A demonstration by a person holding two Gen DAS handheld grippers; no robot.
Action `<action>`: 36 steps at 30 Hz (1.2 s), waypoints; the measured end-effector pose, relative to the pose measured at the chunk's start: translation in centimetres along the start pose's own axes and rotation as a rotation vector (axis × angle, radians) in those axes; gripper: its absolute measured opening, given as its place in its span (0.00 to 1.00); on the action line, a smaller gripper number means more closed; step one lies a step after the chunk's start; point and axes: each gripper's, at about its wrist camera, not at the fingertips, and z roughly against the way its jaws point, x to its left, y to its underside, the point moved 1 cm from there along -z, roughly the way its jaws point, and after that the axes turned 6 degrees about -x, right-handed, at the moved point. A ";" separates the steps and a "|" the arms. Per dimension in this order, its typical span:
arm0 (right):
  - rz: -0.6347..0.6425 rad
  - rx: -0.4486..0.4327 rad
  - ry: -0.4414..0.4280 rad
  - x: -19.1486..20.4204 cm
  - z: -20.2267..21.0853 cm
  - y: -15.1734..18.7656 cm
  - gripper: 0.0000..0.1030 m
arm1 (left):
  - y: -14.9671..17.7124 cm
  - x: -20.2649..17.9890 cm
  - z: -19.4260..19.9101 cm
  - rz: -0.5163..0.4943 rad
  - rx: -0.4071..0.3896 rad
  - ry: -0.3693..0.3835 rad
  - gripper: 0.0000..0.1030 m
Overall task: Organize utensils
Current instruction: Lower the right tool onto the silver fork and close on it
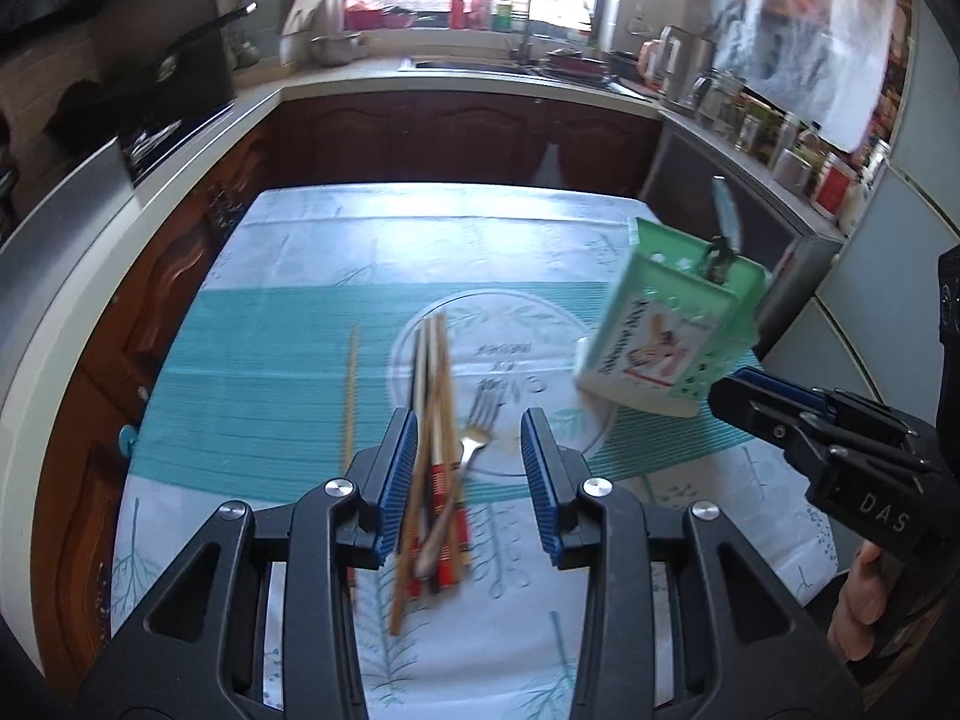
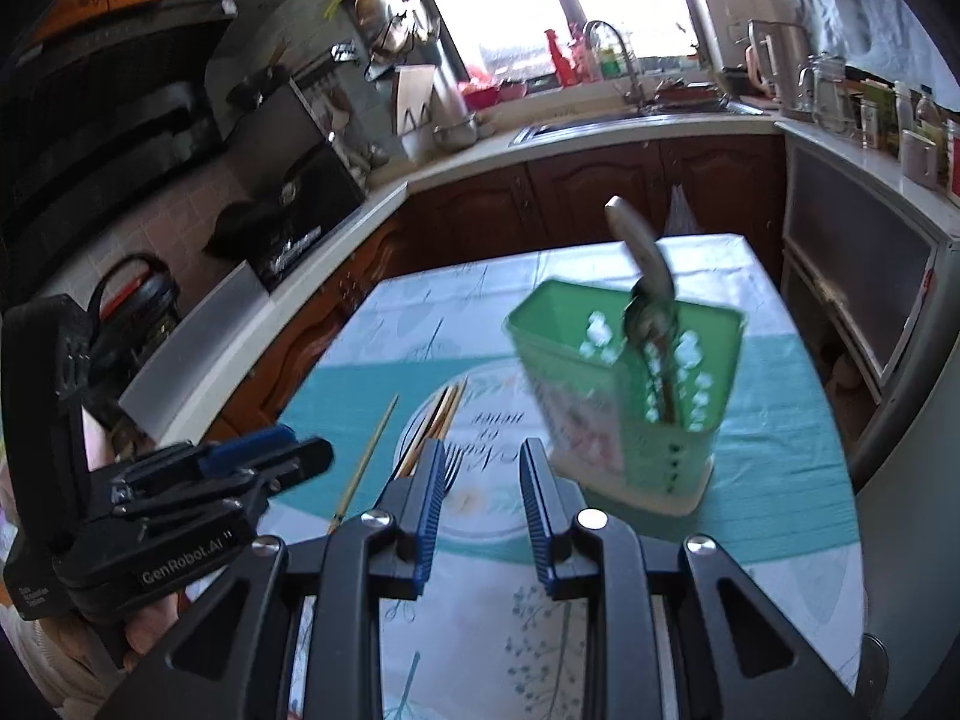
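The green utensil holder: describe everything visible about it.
The green utensil holder is a tall, rectangular, open-topped plastic caddy with perforated green walls, a cream base and a printed label on one side. It stands on the table's patterned cloth, right of the loose chopsticks and fork. One metal utensil sticks out. No gripper touches it.
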 end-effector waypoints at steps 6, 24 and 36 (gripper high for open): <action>0.038 0.061 0.015 2.1 -1.7 0.8 0.25 | 0.3 3.7 -1.7 0.066 0.047 -0.031 0.32; 0.016 0.305 0.005 3.3 -14.5 2.8 0.25 | 2.4 9.3 -8.6 0.192 0.164 -0.031 0.32; 0.014 0.363 0.031 2.4 -19.8 4.0 0.25 | 2.7 9.2 -11.0 0.188 0.195 0.001 0.32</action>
